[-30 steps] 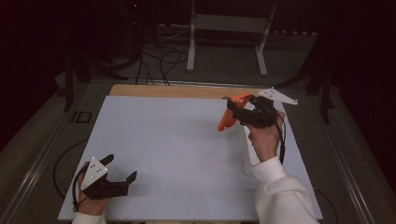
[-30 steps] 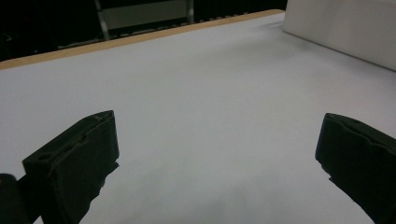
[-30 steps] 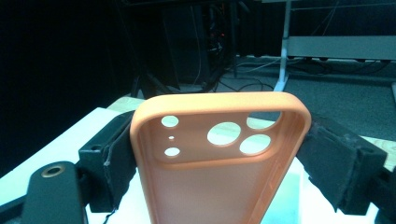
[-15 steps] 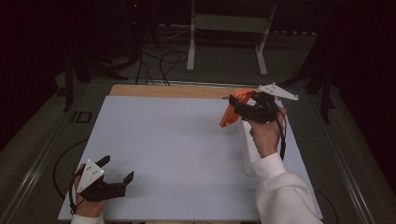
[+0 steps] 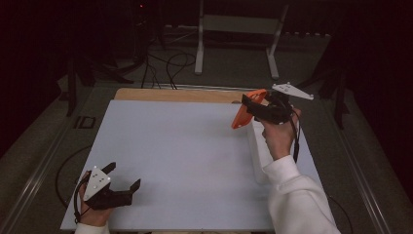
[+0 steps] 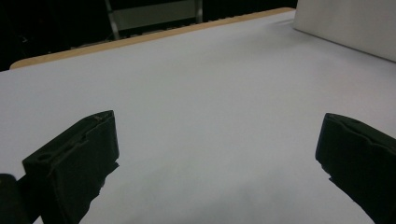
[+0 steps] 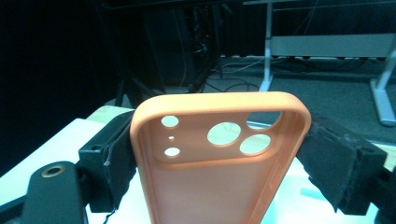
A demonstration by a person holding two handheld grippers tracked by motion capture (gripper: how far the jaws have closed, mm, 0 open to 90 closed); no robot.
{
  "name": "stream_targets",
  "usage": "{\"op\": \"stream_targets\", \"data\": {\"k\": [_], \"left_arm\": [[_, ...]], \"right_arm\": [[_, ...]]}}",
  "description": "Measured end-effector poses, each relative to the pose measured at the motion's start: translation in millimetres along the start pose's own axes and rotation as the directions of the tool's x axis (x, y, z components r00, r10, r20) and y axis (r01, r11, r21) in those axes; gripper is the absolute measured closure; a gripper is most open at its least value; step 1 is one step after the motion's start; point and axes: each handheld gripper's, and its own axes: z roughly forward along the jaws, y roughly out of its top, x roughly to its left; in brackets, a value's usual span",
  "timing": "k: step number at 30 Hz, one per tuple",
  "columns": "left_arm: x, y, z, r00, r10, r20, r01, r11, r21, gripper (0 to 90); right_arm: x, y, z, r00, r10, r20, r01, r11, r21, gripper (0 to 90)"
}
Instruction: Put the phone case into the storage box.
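Observation:
An orange phone case (image 5: 245, 110) with round camera holes is held above the table's far right, tilted, with my right gripper (image 5: 255, 108) shut on its two long sides. In the right gripper view the case (image 7: 219, 158) stands between the black jaws, its hollow side towards the camera. My left gripper (image 5: 122, 178) rests low at the near left corner of the white table (image 5: 180, 161), open with nothing between its fingers. In the left gripper view its jaws stand wide apart over bare white surface (image 6: 210, 116).
A long white box (image 5: 258, 153) lies on the table's right side under the right forearm; its side appears as a white box (image 6: 345, 23) at the top right. A wooden strip (image 5: 180, 95) edges the table's far side. Cables and a metal stand (image 5: 238, 29) are on the floor beyond.
The right gripper has lifted the case slightly up and to the right. The left gripper has drawn back towards the near left corner.

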Motion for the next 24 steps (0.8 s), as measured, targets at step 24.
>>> {"op": "stream_targets", "data": {"k": [24], "left_arm": [[-1.5,0.6,1.1,1.0,0.005,-0.006,-0.005,1.0,-0.004,0.2]], "right_arm": [[-17.6,9.6,12.4,0.9949,0.006,0.1,-0.006,1.0,-0.002,16.9]]}}
